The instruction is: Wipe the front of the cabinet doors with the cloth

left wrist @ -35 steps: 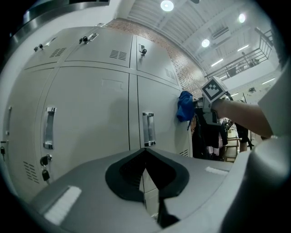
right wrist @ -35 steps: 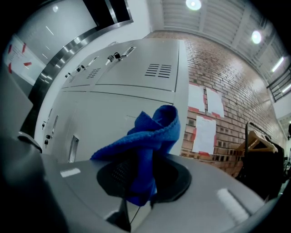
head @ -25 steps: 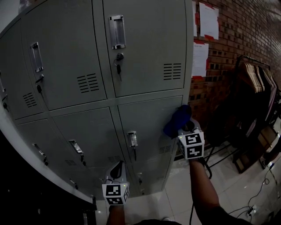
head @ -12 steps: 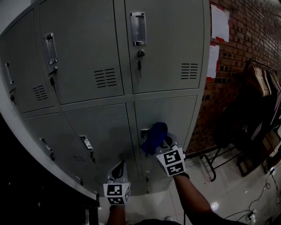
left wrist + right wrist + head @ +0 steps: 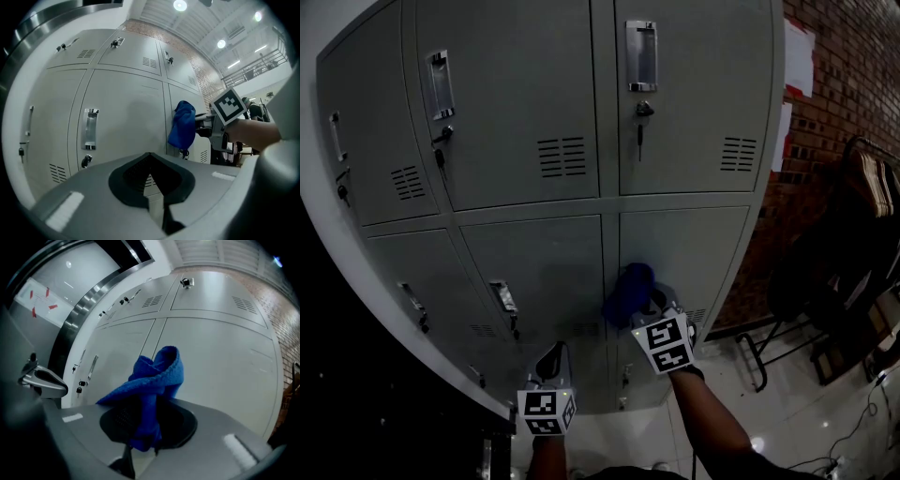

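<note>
Held crumpled blue knitted cloth (image 5: 628,292) at lower grey metal cabinet door (image 5: 703,248).
Clamped it between right gripper (image 5: 649,305) jaws; carried left gripper (image 5: 549,364) lower, jaws closed together, empty.

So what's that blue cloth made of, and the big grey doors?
The blue cloth looks like soft, fuzzy microfibre or terry: its surface is nubbly and it folds limply. The cabinet doors look like painted sheet metal, matte grey, with punched vent slots.
</note>
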`<action>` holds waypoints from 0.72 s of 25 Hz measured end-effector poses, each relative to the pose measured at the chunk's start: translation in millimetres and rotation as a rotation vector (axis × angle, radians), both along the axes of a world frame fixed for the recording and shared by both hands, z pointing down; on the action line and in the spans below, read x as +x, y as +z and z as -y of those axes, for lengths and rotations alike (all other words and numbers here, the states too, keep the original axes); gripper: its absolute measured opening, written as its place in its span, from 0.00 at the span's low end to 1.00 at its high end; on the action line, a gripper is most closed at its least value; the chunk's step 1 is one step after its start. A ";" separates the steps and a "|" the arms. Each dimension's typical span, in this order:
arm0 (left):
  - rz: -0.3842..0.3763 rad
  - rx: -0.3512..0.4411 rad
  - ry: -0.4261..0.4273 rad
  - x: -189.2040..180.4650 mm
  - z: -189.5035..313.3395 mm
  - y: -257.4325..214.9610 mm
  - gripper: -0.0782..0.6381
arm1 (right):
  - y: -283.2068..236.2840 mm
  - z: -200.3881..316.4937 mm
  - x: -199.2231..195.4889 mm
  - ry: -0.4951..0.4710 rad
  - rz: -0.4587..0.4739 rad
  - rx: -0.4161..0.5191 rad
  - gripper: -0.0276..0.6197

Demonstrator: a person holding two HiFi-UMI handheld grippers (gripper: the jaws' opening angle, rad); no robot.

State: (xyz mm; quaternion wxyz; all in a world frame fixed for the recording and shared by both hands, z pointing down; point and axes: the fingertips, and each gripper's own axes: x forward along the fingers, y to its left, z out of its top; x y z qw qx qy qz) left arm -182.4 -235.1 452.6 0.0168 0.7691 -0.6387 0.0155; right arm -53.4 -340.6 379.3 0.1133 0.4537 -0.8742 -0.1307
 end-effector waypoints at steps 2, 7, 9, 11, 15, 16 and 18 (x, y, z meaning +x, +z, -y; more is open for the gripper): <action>-0.001 0.002 0.009 3.8 1.4 -0.7 0.13 | 0.2 -0.5 1.8 -0.008 -0.003 -0.007 0.17; -0.004 -0.004 0.032 16.5 6.0 1.9 0.13 | -0.6 1.1 18.6 0.005 0.023 -0.011 0.16; -0.004 -0.003 0.040 22.4 8.3 2.0 0.13 | -1.1 4.4 33.4 0.031 0.032 -0.009 0.16; -0.004 -0.004 0.043 27.4 10.4 2.4 0.13 | -1.3 7.8 49.8 0.053 0.037 -0.009 0.16; -0.005 -0.005 0.060 41.1 15.0 3.3 0.13 | -1.7 14.9 85.8 0.101 0.039 -0.001 0.16; -0.005 -0.005 0.064 44.6 16.1 3.6 0.13 | -1.9 16.9 95.8 0.115 0.039 0.000 0.16; -0.007 -0.006 0.072 51.4 18.6 4.6 0.13 | -1.9 21.0 116.7 0.147 0.039 -0.001 0.16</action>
